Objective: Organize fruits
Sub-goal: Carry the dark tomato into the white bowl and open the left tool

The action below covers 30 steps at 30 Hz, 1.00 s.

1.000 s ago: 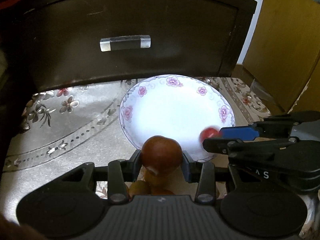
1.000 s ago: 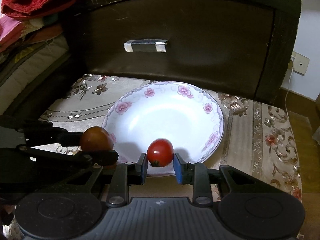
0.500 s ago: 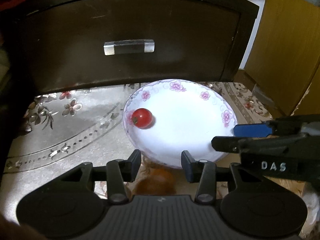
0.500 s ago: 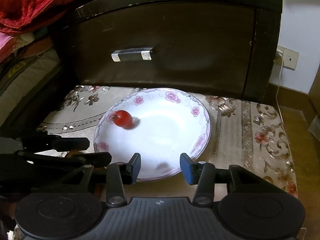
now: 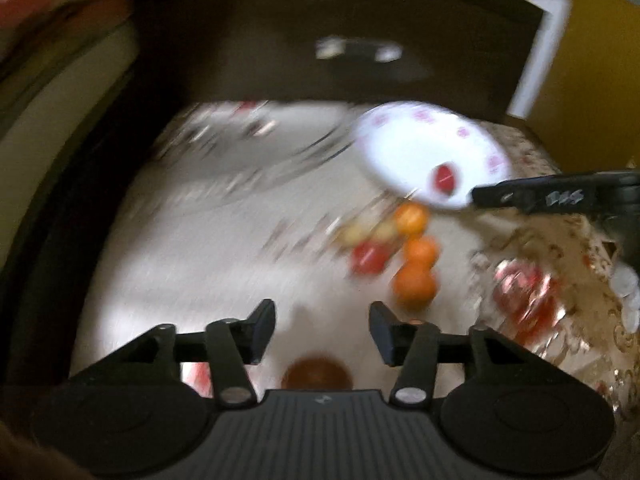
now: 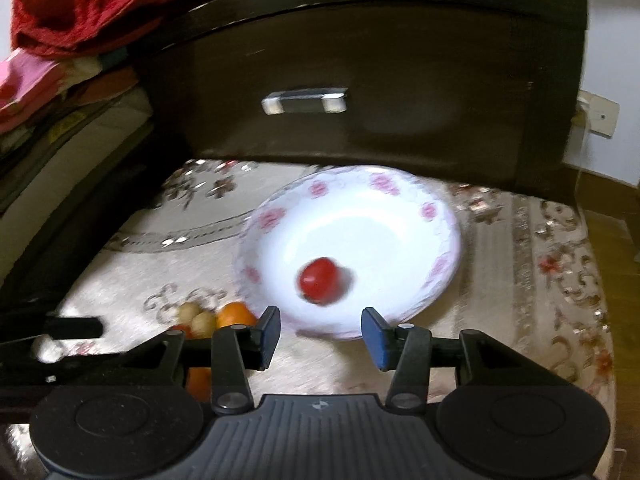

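Observation:
A red tomato (image 6: 318, 286) lies in the white flowered plate (image 6: 360, 224), blurred as if rolling. My right gripper (image 6: 320, 336) hangs open just before the plate's near rim, nothing between its fingers. The left wrist view is smeared by motion. My left gripper (image 5: 322, 332) is to the left of the plate (image 5: 412, 148) over bare cloth, its jaws opening and empty. A brown round fruit (image 5: 316, 374) shows low down, close under the gripper's body. Loose oranges (image 5: 414, 286), a red tomato (image 5: 368, 258) and small pale fruits (image 5: 368, 232) lie in front of the plate.
A dark drawer front (image 6: 360, 80) with a metal handle (image 6: 304, 101) rises behind the plate. Red cloth (image 6: 100, 4) and folded fabrics are stacked at the left. The patterned tablecloth (image 6: 540, 280) stretches right of the plate. The right gripper's arm (image 5: 540, 196) reaches in beside the plate.
The right gripper let go of the tomato, which rolled around in the plate. The left gripper released the brown fruit, opened wider and swung left, so the plate now sits at its upper right.

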Tool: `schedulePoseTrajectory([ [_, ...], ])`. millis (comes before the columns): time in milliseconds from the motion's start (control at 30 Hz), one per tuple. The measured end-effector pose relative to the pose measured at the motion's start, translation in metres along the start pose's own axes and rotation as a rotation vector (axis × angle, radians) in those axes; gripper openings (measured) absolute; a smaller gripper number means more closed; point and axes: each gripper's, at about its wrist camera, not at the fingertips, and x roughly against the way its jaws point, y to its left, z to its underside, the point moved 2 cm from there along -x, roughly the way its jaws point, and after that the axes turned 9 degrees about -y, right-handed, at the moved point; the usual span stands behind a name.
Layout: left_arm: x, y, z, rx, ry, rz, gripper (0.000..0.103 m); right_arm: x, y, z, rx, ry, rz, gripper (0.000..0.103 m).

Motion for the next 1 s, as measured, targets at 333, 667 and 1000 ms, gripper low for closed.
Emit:
schedulePoseTrajectory([
  [333, -0.001, -0.002, 0.046, -0.047, 0.051, -0.105, 0.051, 0.021, 0.04, 0.01, 0.06, -0.005, -0.081, 0.043],
  [667, 0.019, -0.003, 0.065, -0.037, 0.069, -0.153, 0.062, 0.031, 0.044, 0.009, 0.08, -0.005, -0.096, 0.043],
  [1000, 0.036, -0.009, 0.081, -0.041, 0.078, -0.174, 0.048, 0.051, 0.047, 0.019, 0.1, -0.002, -0.106, 0.044],
])
